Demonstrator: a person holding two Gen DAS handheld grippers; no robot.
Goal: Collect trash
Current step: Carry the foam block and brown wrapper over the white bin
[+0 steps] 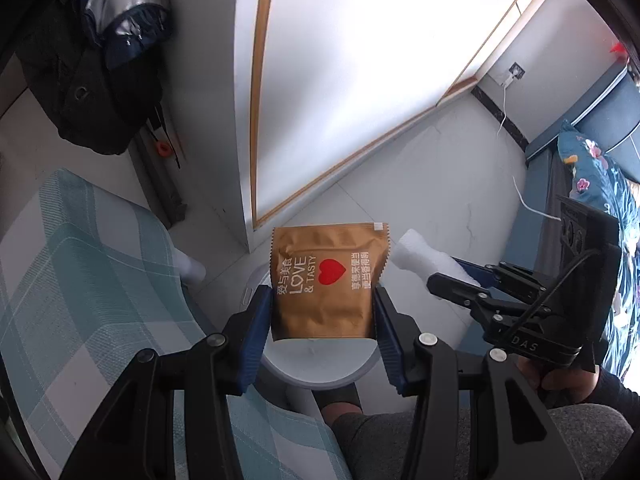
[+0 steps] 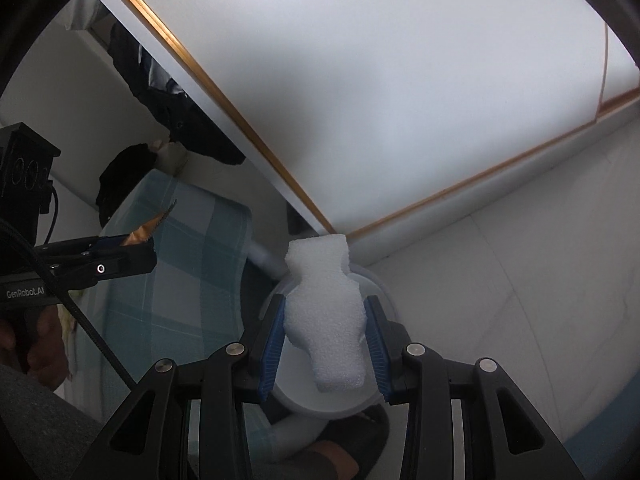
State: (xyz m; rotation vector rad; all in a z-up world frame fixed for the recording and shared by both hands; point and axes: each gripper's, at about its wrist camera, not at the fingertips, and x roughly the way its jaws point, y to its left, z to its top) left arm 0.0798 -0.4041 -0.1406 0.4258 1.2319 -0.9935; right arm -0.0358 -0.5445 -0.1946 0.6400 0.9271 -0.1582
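Now two tools [image 1: 323, 312] [image 2: 326, 344] each clamp one piece: packet [image 1: 326, 280], foam [image 2: 326, 320].

A home bedroom. A bed with floral bedding [image 1: 608, 184] lies at three o'clock. Dark clothes [image 1: 92, 80] hang at ten o'clock beside a white wardrobe [image 1: 360, 80].

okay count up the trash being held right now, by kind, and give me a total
Gold snack wrapper, in the left gripper: 1
White foam piece, in the right gripper: 1
Total: 2, both above the white bin.
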